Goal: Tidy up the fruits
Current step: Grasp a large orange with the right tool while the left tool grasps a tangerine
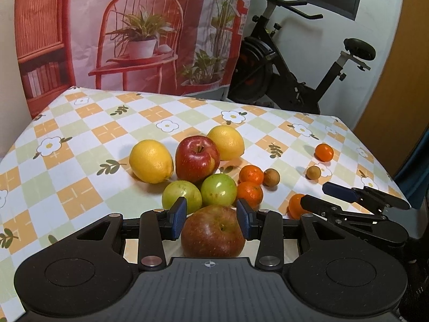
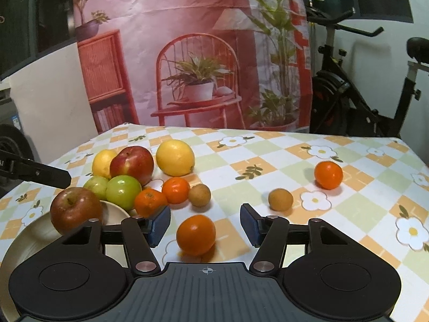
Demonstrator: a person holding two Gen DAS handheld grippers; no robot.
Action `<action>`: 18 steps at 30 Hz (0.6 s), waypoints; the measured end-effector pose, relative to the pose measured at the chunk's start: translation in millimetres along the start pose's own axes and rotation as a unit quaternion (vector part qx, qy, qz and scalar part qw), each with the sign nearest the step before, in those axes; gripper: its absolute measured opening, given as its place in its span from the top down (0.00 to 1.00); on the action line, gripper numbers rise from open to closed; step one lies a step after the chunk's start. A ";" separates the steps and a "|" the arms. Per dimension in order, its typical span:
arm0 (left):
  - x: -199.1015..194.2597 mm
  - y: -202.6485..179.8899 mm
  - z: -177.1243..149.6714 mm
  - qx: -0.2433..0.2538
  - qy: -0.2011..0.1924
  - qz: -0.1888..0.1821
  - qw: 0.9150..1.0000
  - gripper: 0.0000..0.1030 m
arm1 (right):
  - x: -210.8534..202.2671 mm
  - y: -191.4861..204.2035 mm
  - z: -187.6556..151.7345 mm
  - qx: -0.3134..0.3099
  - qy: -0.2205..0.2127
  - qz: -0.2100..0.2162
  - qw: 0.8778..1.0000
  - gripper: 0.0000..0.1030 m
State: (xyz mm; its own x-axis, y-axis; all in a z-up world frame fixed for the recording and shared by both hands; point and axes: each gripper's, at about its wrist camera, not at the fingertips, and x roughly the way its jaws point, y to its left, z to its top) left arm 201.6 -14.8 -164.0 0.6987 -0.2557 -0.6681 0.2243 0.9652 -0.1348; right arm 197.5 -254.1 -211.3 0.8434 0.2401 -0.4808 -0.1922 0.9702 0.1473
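Note:
My left gripper (image 1: 211, 214) is shut on a brownish-red apple (image 1: 213, 232), its blue pads pressing both sides. From the right wrist view this apple (image 2: 75, 209) sits low over a cream plate (image 2: 32, 238). My right gripper (image 2: 205, 224) is open around an orange (image 2: 195, 234) on the tablecloth, and neither pad touches it. Behind the plate are two green fruits (image 2: 123, 191), a red apple (image 2: 132, 163) and two lemons (image 2: 175, 157). Two more oranges (image 2: 175, 190) and a small brown fruit (image 2: 199, 195) lie beside them.
Another orange (image 2: 328, 175) and a second small brown fruit (image 2: 280, 199) lie apart at the right of the checked tablecloth (image 2: 268, 158). A printed backdrop (image 2: 193, 53) hangs behind the table, with an exercise bike (image 2: 348, 86) to its right. The table edge runs close on the right.

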 end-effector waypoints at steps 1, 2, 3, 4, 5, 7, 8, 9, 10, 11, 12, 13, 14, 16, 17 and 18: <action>0.3 -0.9 0.6 0.001 -0.001 0.001 1.000 0.58 | 1.0 0.8 1.2 -0.003 0.000 0.004 1.000 0.48; 0.7 -1.9 1.2 0.001 -0.001 0.001 1.000 0.58 | 2.4 1.2 2.2 -0.007 0.001 0.007 1.000 0.48; 0.7 -2.5 1.5 0.002 -0.002 0.001 1.000 0.58 | 4.1 2.0 3.0 -0.010 0.003 0.011 1.000 0.49; 0.8 -3.4 1.8 0.003 -0.003 0.002 1.000 0.58 | 5.4 2.7 3.3 -0.013 0.007 0.015 1.000 0.52; 0.5 -4.1 1.8 0.004 -0.005 0.001 1.000 0.58 | 7.0 3.0 3.5 -0.014 0.013 0.020 1.000 0.53; 0.4 -5.6 1.9 0.005 -0.008 0.001 1.000 0.58 | 8.6 3.4 2.5 -0.015 0.020 0.023 0.999 0.53; -0.1 -6.2 1.5 0.005 -0.010 0.001 1.000 0.58 | 8.8 2.6 0.4 -0.014 0.023 0.021 0.999 0.53; -0.1 -6.7 1.3 0.005 -0.011 0.001 1.000 0.58 | 9.3 1.1 -0.3 -0.009 0.025 0.020 0.999 0.53; -0.3 -6.9 0.9 0.004 -0.012 0.002 1.000 0.58 | 9.1 -0.4 -1.0 -0.005 0.025 0.018 1.000 0.53; -0.5 -7.0 0.4 0.004 -0.014 0.002 1.000 0.58 | 8.7 -1.4 -1.5 -0.003 0.024 0.015 1.000 0.53; -0.6 -7.4 0.2 0.004 -0.014 0.003 1.000 0.58 | 8.6 -1.7 -1.8 -0.002 0.023 0.014 1.000 0.53; -0.7 -7.5 -0.2 0.004 -0.015 0.003 1.000 0.58 | 8.5 -1.9 -2.0 -0.002 0.024 0.015 1.000 0.53; -0.6 -7.8 -0.5 0.004 -0.016 0.003 1.000 0.58 | 9.0 -1.3 -1.9 -0.004 0.026 0.017 1.000 0.53; -0.7 -7.9 -0.9 0.005 -0.016 0.003 1.000 0.58 | 10.2 -1.9 -1.8 -0.005 0.032 0.021 0.999 0.54; -1.0 -8.1 -1.6 0.006 -0.017 0.003 1.000 0.58 | 11.6 -2.3 -1.9 -0.004 0.037 0.022 0.999 0.55; -1.5 -8.6 -2.0 0.007 -0.018 0.004 1.000 0.58 | 13.0 -3.1 -2.2 -0.002 0.041 0.022 0.999 0.56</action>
State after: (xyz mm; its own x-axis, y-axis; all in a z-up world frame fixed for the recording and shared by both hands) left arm 197.3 -22.7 -163.3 0.7238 -0.2502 -0.6430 0.2276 0.9663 -0.1198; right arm 207.9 -253.9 -219.9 0.7898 0.2847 -0.5433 -0.2314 0.9586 0.1660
